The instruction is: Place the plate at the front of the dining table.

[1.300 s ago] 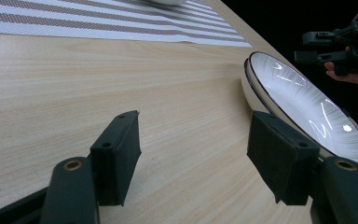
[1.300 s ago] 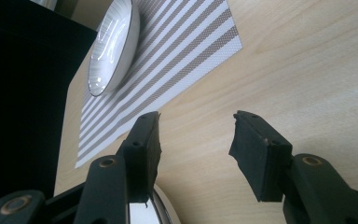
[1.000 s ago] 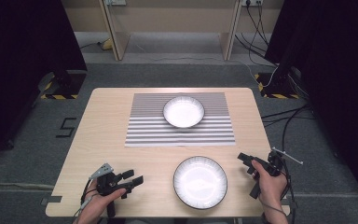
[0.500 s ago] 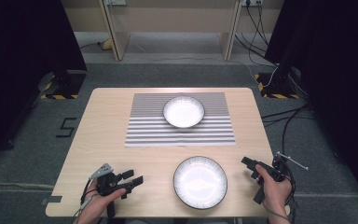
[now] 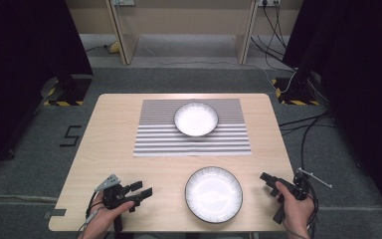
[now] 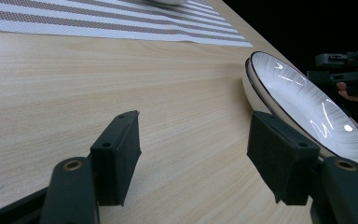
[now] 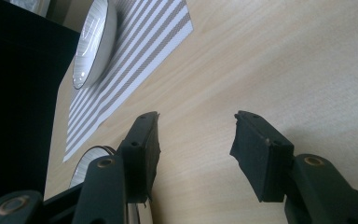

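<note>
A white plate with a dark rim (image 5: 214, 193) lies near the table's front edge, between the two hands. To its left, my left gripper (image 5: 144, 188) rests low over the wood and points toward it, open and holding nothing. In the left gripper view the plate (image 6: 307, 102) rises just beyond the right jaw of that gripper (image 6: 196, 140). Right of the plate, near the table's right edge, my right gripper (image 5: 267, 180) is open and holding nothing. A white bowl (image 5: 196, 119) sits on a striped mat (image 5: 154, 139) farther back. From the right gripper (image 7: 196, 135) I see the bowl (image 7: 93, 42) far off.
The light wooden table (image 5: 109, 129) has bare wood on both sides of the mat. Cables (image 5: 308, 134) trail on the grey floor to the right. Dark curtains flank the table, and wooden furniture legs (image 5: 119, 35) stand behind it.
My right gripper has drifted a little to the right and toward the front edge, away from the plate. The left gripper, plate and bowl have stayed put.
</note>
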Action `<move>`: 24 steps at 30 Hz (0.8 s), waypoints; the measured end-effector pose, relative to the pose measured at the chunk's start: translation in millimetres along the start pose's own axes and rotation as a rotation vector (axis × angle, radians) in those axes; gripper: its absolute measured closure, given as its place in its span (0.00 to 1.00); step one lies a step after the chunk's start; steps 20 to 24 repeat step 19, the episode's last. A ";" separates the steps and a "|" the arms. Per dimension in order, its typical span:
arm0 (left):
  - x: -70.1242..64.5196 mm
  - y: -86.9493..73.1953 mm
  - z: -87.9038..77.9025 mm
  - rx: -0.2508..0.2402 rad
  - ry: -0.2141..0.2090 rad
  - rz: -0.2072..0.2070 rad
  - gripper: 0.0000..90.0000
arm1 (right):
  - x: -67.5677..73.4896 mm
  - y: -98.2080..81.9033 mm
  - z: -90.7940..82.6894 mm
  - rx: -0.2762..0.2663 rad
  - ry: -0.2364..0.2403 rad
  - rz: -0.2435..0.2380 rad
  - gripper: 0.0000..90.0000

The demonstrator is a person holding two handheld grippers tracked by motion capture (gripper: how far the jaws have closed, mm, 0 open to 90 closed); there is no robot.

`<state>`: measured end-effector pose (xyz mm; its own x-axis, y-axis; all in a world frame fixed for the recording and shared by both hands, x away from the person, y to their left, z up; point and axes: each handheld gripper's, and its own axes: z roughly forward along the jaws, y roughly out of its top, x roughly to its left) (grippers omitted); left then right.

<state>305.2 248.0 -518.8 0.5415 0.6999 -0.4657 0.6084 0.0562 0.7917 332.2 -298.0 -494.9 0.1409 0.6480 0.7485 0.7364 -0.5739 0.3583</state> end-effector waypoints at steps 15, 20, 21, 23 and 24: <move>0.6 0.1 0.4 0.000 0.002 -0.001 0.38 | -12.5 -5.8 -12.3 -0.015 -0.005 0.021 0.55; 0.9 0.3 0.1 -0.001 0.000 0.000 0.38 | -11.8 -5.7 -12.3 -0.015 -0.004 0.014 0.55; 0.9 0.3 0.1 -0.001 0.000 0.000 0.38 | -11.8 -5.7 -12.3 -0.015 -0.004 0.014 0.55; 0.9 0.3 0.1 -0.001 0.000 0.000 0.38 | -11.8 -5.7 -12.3 -0.015 -0.004 0.014 0.55; 0.9 0.3 0.1 -0.001 0.000 0.000 0.38 | -11.8 -5.7 -12.3 -0.015 -0.004 0.014 0.55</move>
